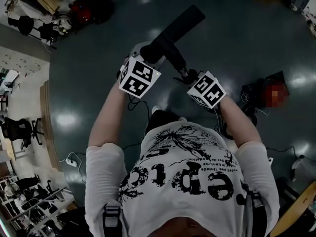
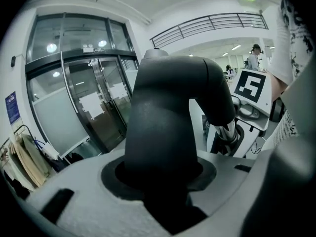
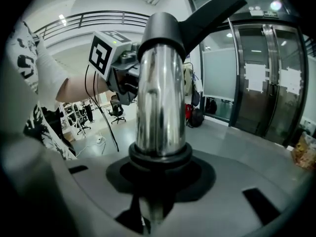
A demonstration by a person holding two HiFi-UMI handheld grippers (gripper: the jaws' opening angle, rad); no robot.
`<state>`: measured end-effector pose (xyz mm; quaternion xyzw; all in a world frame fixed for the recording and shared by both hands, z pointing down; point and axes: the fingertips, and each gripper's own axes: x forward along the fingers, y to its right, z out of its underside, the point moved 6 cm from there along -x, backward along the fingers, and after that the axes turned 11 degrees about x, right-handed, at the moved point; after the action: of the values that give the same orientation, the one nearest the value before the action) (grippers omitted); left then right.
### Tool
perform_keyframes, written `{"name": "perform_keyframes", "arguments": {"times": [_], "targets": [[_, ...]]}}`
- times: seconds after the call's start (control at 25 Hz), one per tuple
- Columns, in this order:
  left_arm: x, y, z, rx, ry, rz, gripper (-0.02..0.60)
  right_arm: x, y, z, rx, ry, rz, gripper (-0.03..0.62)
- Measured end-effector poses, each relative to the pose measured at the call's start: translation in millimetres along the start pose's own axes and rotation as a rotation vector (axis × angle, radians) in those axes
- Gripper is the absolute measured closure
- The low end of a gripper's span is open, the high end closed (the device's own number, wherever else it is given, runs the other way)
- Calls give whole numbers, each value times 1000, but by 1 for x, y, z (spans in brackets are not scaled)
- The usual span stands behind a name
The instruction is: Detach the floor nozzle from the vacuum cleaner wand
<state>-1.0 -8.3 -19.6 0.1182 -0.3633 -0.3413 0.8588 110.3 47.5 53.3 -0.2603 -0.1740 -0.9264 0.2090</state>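
The left hand-held gripper (image 2: 163,191) is clamped partway closed on the black neck of the floor nozzle (image 2: 168,127). The neck fills the gap between the jaws, with both jaws pressed against its sides. From there it rises straight out along the gripper's line of sight, then bends like an elbow to the right and runs down to meet the wand (image 3: 160,102).

The right hand-held gripper (image 3: 155,191) grips that wand in the same way – jaws partly closed, tight on the shiny metal tube just below its black collar. In the right gripper view the tube stands upright out of the jaws and ends in a dark cap, from which a flat black piece slants to the upper right.

In the head view both grippers are held up in front of the person's chest, close together, with the nozzle and wand joined between them. The nozzle's long dark body points away from the person, toward the upper right of that view – well above the dark floor (image 1: 237,43).
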Motion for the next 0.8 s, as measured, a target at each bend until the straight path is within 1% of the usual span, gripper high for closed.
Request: {"name": "perform_keyframes", "arguments": {"times": [0.08,0.2,0.32,0.36,0.4,0.44,0.52,0.56,0.6,0.64,0.68,0.72,0.8], "targets": [[4,5,-8,17,22,-23,400,-4,1,5,-5,-7,4,467],[6,12,-16,55,27,-64,402,-7,3,11,-14,-25,13,467],[12,16,-25,92,22,-102,402,-9,10,14,-17,-22,23,467],[14,16,-28,99,16,-110,402,-9,14,14,-18,-18,33,468],[15,13,-30,88,15,-120,402,-8,17,14,-18,-15,46,470],[12,5,-32,44,30,-136,402,-6,21,14,-17,-15,61,470],[-4,-28,-38,-123,89,-189,407,-2,23,23,-14,-26,76,471],[-15,-47,-41,-166,92,-224,408,-1,22,30,-12,-35,73,471],[-22,-63,-42,-143,64,-255,408,-2,21,34,-11,-45,68,471],[-24,-73,-43,-79,21,-270,408,-2,22,35,-11,-53,62,471],[-22,-77,-43,-16,-17,-265,407,-1,24,33,-12,-60,57,473],[-19,-77,-43,23,-39,-248,407,0,27,31,-15,-63,56,471],[-12,-67,-40,36,-48,-216,407,1,33,30,-28,-66,59,473]]}}
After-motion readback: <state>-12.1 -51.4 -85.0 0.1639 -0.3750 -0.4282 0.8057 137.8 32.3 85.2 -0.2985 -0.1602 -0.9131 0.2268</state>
